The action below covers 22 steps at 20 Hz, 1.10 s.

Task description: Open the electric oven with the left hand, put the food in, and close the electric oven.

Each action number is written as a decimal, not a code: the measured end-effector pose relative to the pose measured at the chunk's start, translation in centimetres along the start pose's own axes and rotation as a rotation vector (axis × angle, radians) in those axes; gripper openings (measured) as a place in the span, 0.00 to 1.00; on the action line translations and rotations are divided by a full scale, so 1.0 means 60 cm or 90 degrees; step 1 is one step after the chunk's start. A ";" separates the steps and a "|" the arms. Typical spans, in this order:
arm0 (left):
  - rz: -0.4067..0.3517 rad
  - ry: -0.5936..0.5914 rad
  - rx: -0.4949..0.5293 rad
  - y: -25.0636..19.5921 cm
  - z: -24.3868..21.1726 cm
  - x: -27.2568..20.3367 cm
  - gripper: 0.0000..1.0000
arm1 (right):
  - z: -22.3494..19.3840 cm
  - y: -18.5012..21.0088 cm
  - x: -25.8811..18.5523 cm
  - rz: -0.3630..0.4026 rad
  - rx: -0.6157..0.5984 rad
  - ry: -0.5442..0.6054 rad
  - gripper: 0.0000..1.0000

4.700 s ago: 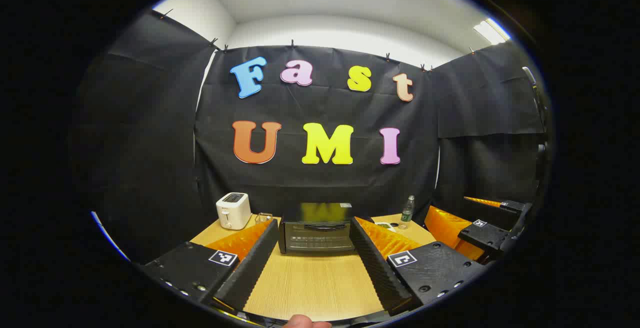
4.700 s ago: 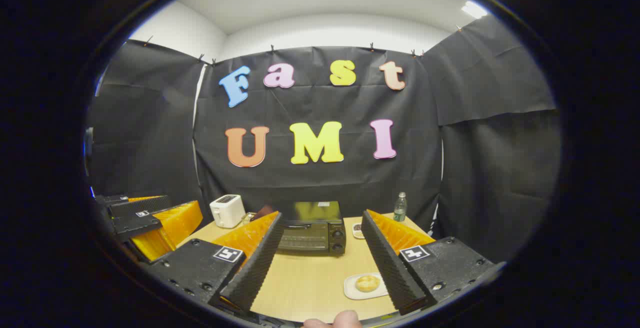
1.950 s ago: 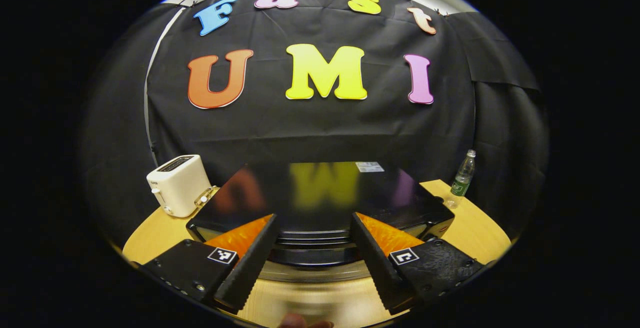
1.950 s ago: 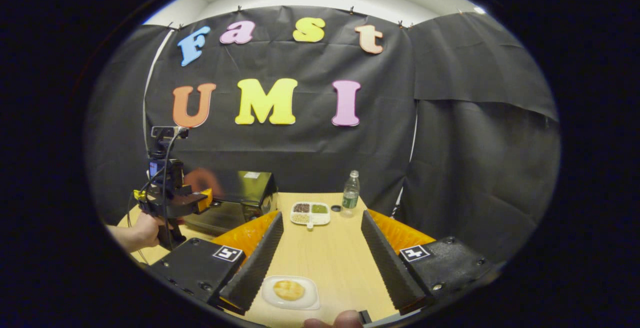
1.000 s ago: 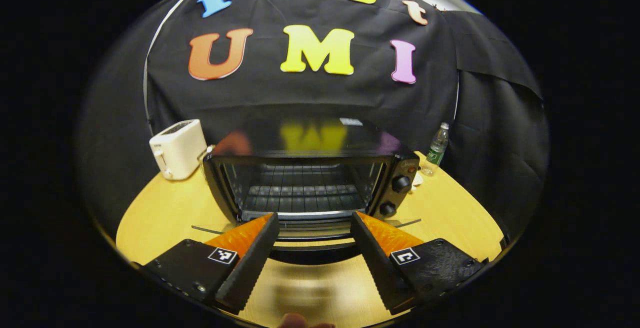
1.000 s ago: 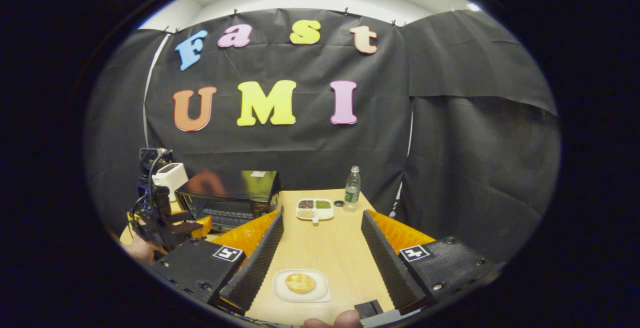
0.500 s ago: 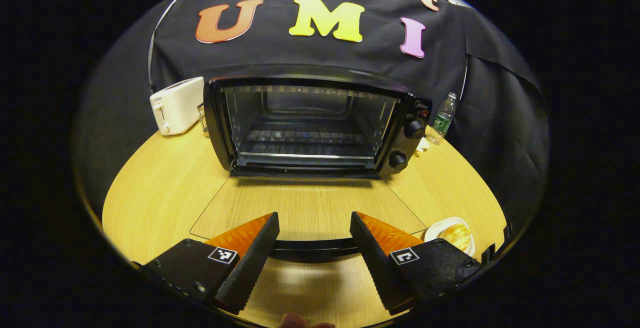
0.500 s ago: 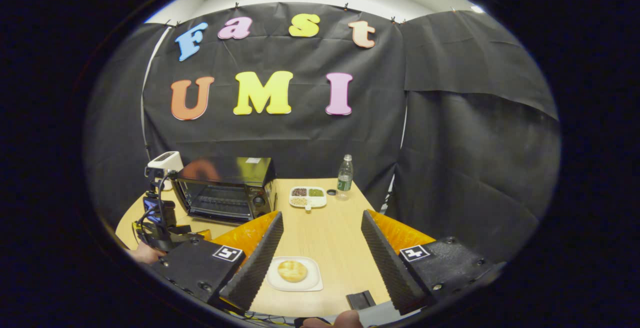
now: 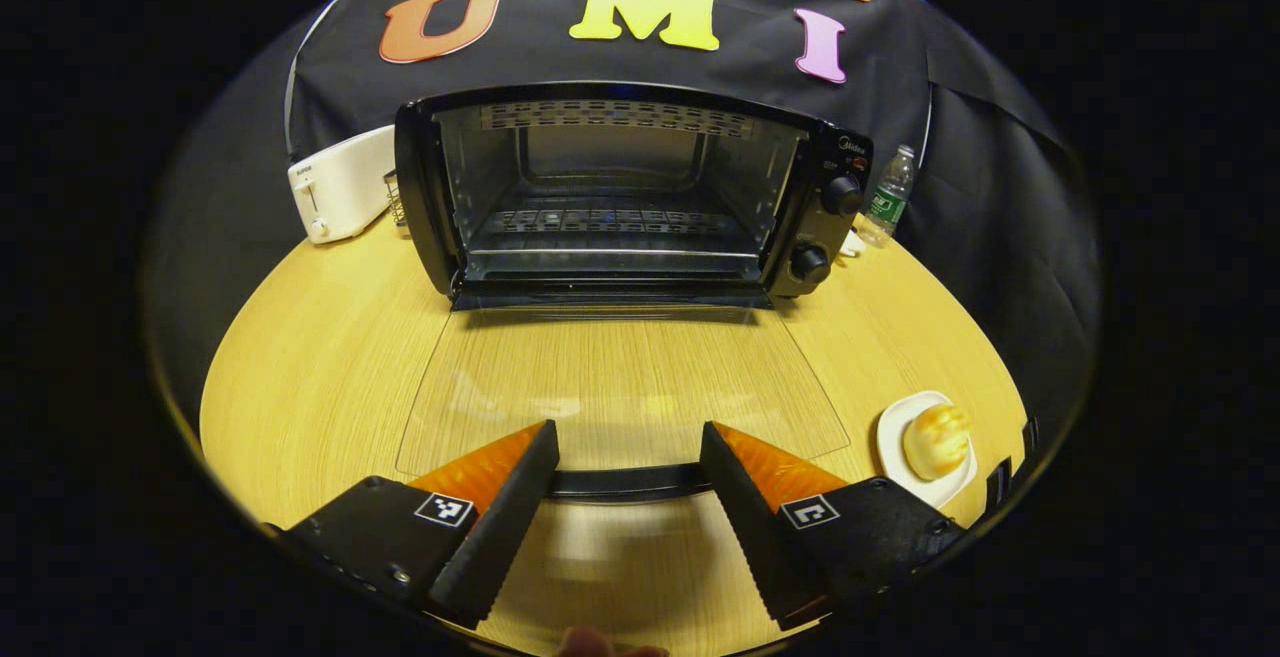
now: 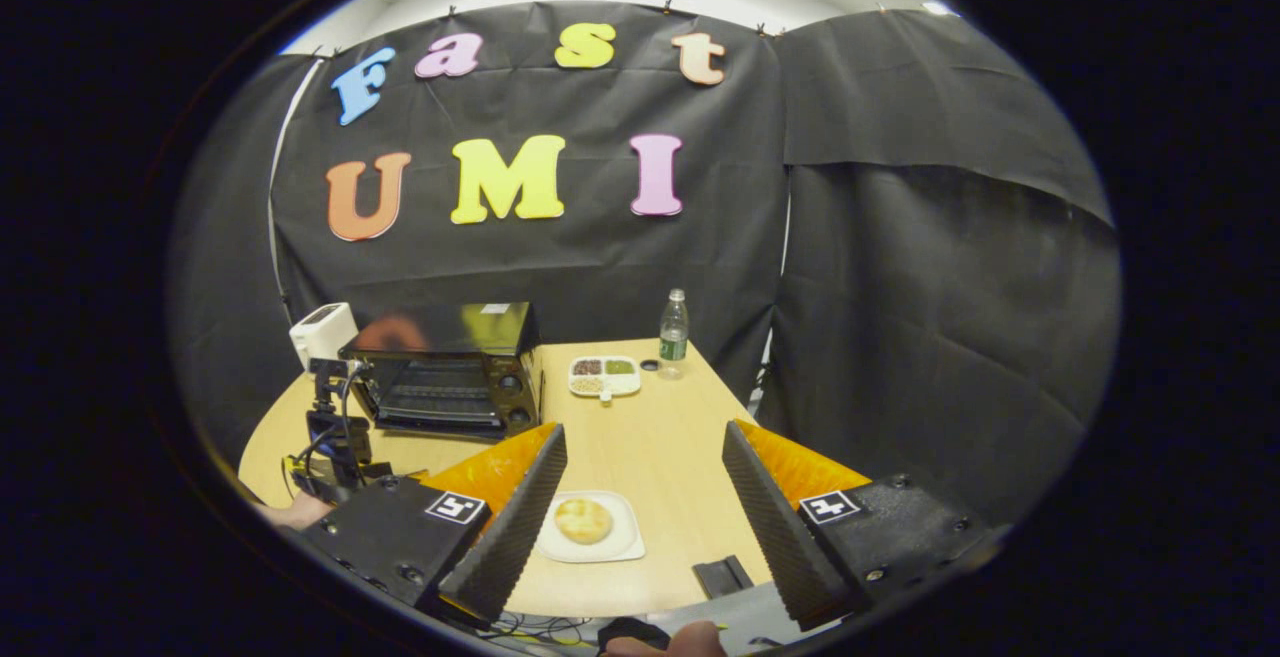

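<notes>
The black electric oven (image 9: 835,162) stands wide open, its wire rack bare. Its glass door (image 9: 620,387) lies flat over the wooden table (image 9: 300,357). The door's dark handle bar (image 9: 625,482) runs across the gap of my left gripper (image 9: 625,442), whose fingers stand open and apart from it. A round bun (image 9: 937,434) rests on a small white plate (image 9: 895,437) to the right of the door. In the right gripper view the bun (image 10: 583,520) lies just ahead of my open right gripper (image 10: 645,447), close to its left finger. The oven (image 10: 450,367) stands far left.
A white toaster (image 9: 335,182) stands left of the oven and a water bottle (image 9: 890,195) to its right. A divided snack tray (image 10: 603,375) sits near the bottle (image 10: 673,327). A small black object (image 10: 720,574) lies at the table's near edge.
The oven door has swung from shut down to flat as my left gripper drew back and lowered. The right gripper has pulled back a little above the bun plate.
</notes>
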<state>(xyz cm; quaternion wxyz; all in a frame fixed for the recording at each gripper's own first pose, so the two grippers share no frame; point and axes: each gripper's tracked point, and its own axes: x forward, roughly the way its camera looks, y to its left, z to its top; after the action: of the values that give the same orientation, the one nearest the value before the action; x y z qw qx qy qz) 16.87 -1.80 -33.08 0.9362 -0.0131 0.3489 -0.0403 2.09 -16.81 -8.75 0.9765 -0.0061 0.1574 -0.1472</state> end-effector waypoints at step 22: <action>0.078 -0.185 -0.041 0.065 0.125 -0.340 0.93 | -0.259 0.096 0.167 0.130 -0.013 0.131 0.99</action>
<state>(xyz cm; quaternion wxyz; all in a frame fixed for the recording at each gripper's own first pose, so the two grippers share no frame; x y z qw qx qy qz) 6.69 3.81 -14.31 0.9765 -0.0275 0.2113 0.0308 8.02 -13.63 -26.89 0.9650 0.0150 0.2580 -0.0452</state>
